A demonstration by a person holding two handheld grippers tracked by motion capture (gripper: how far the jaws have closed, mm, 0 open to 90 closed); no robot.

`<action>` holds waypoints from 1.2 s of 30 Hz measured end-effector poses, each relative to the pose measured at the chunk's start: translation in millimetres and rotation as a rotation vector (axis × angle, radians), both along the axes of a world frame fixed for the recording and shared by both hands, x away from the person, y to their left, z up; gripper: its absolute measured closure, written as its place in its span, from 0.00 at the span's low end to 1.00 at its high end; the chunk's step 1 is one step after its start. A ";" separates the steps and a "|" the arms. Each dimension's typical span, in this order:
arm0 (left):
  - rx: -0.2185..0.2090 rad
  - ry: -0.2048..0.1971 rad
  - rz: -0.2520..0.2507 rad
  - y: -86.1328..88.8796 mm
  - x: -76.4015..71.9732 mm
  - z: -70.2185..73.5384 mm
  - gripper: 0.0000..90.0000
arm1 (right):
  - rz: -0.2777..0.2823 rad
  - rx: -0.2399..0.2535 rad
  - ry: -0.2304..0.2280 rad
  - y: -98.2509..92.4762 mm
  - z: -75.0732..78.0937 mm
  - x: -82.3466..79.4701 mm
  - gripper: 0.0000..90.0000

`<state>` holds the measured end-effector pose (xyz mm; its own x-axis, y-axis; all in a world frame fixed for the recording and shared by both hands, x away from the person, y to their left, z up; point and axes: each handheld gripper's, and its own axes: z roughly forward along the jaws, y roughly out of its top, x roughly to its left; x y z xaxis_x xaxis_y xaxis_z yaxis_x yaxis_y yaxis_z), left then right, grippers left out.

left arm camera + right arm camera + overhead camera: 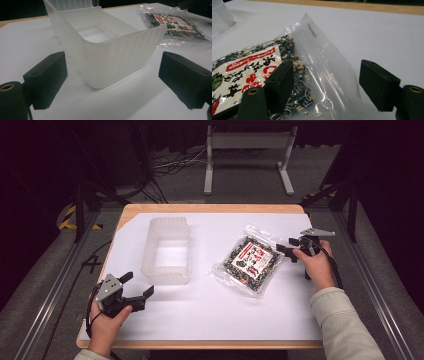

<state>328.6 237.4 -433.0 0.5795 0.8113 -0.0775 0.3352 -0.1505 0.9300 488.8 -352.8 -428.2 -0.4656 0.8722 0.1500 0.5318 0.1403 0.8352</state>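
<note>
At the near left of the counter (165,315), the left gripper (137,286) has its jaws apart, facing the tub (167,250). Right of the tub lies the bag (250,260); the right gripper (284,249) straddles its edge, jaws apart.

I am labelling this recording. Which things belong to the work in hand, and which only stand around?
In the work:
- packet of dried food, right gripper open at its clear edge
- translucent tub, left gripper open before it

Standing around:
- white metal frame
- floor cables
</note>
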 end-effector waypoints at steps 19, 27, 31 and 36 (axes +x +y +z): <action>0.010 -0.033 0.007 -0.5 -2.6 1.7 0.12 | 0.018 0.037 0.129 3.7 -13.3 4.5 0.30; 0.011 -0.036 0.011 -0.4 -2.7 1.7 0.12 | 0.032 0.025 0.144 2.9 -12.4 4.1 0.45; 0.022 -0.032 0.012 -0.8 -2.8 1.2 0.12 | 0.034 0.017 0.153 1.2 -10.9 3.0 0.57; 0.027 -0.029 0.013 -1.1 -2.9 0.8 0.12 | 0.046 -0.009 0.135 1.2 -7.0 1.1 0.73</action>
<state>325.7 236.3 -432.3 0.5707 0.8203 -0.0382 0.3099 -0.1720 0.9351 489.9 -351.6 -435.2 -0.4812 0.8519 0.2064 0.6322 0.1742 0.7549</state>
